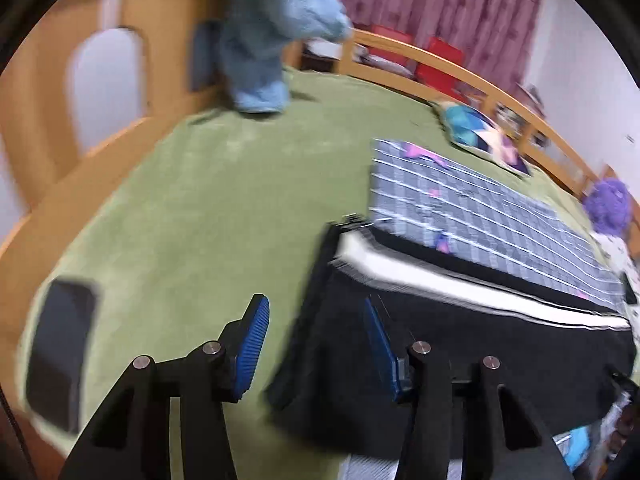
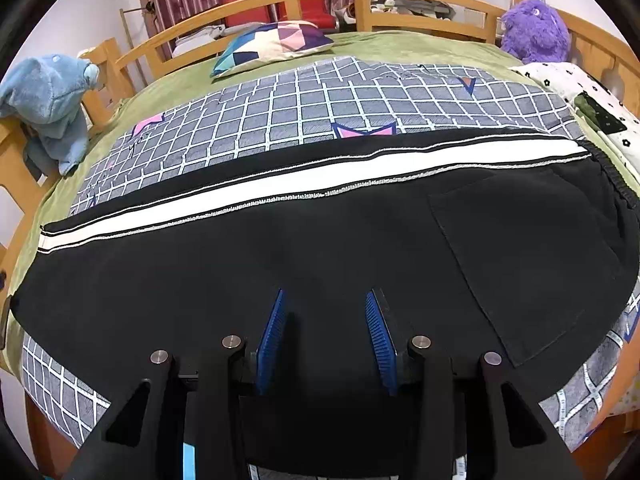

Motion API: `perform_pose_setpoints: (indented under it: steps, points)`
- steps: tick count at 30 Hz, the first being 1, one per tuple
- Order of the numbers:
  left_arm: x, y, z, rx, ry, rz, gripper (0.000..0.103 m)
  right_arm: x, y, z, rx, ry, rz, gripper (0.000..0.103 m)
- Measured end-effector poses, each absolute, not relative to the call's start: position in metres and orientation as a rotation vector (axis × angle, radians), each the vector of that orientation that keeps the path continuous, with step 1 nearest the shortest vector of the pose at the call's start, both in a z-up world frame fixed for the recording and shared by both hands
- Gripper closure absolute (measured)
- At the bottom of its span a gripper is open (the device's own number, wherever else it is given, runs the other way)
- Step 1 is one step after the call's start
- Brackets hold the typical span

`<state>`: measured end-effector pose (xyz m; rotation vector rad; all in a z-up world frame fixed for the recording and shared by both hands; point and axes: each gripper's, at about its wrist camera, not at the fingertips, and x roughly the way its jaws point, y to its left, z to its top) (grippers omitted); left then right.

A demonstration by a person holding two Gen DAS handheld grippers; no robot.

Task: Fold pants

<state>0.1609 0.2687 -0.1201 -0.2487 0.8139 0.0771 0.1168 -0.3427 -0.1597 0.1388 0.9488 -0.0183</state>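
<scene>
Black track pants [image 2: 280,248] with white side stripe [image 2: 304,180] lie flat across frame centre on the checked quilt [image 2: 320,104]. Left gripper [image 1: 316,344] and right gripper [image 2: 325,340]: jaws wide open, empty. Fabric looks soft, limp, light; pinch cuff hem lower left.

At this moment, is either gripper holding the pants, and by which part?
Neither. Left gripper and right gripper are open above the black pants, gripping nothing.
</scene>
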Motion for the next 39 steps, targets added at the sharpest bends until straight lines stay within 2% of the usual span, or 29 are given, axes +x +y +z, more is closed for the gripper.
perform_pose_setpoints:
  steps: [4,8,9,10,11,15,18,21,22,24,25,28,31,34,37,39]
  points:
    - [0.214,0.249,-0.131,-0.22,0.861,0.06,0.056,0.118,-0.338,-0.16,0.119,0.96,-0.027,0.06]
    - [0.254,0.254,-0.159,-0.305,0.919,0.09,0.058,0.111,-0.336,-0.158,0.062,0.971,-0.052,0.06]
    - [0.259,0.255,-0.169,-0.32,0.942,0.098,0.065,0.109,-0.338,-0.158,0.058,0.975,-0.059,0.06]
    - [0.264,0.255,-0.178,-0.316,0.967,0.096,0.082,0.108,-0.339,-0.159,0.057,0.98,-0.068,0.06]
    - [0.264,0.255,-0.182,-0.298,0.971,0.098,0.087,0.106,-0.341,-0.16,0.06,0.986,-0.078,0.06]
    - [0.253,0.273,-0.167,-0.358,0.866,0.102,0.088,0.1,-0.348,-0.164,0.092,0.985,-0.102,0.06]
    - [0.258,0.273,-0.18,-0.348,0.92,0.126,0.088,0.099,-0.345,-0.164,0.124,0.962,-0.09,0.06]
    - [0.253,0.261,-0.174,-0.255,0.927,0.164,0.079,0.103,-0.338,-0.176,0.101,0.969,-0.09,0.059]
    - [0.248,0.257,-0.164,-0.231,0.925,0.186,0.073,0.106,-0.335,-0.184,0.081,0.992,-0.096,0.059]
    - [0.233,0.246,-0.143,-0.216,0.883,0.136,0.07,0.108,-0.331,-0.188,0.052,1.004,-0.105,0.059]
    - [0.226,0.241,-0.135,-0.214,0.865,0.097,0.066,0.107,-0.331,-0.184,0.067,0.99,-0.101,0.059]
    - [0.2,0.218,-0.123,-0.195,0.819,0.018,0.04,0.099,-0.333,-0.173,0.165,0.934,-0.05,0.058]
    - [0.187,0.193,-0.144,-0.14,0.875,0.01,0.038,0.102,-0.321,-0.189,0.134,0.973,-0.015,0.056]
    - [0.193,0.177,-0.183,-0.044,1.056,0.055,0.038,0.107,-0.308,-0.198,0.043,0.954,-0.008,0.054]
    - [0.173,0.189,-0.164,-0.117,1.014,0.03,0.039,0.115,-0.31,-0.184,0.09,1.006,0.033,0.055]
    - [0.155,0.206,-0.146,-0.201,0.969,0.032,0.038,0.107,-0.315,-0.165,0.111,0.963,0.043,0.055]
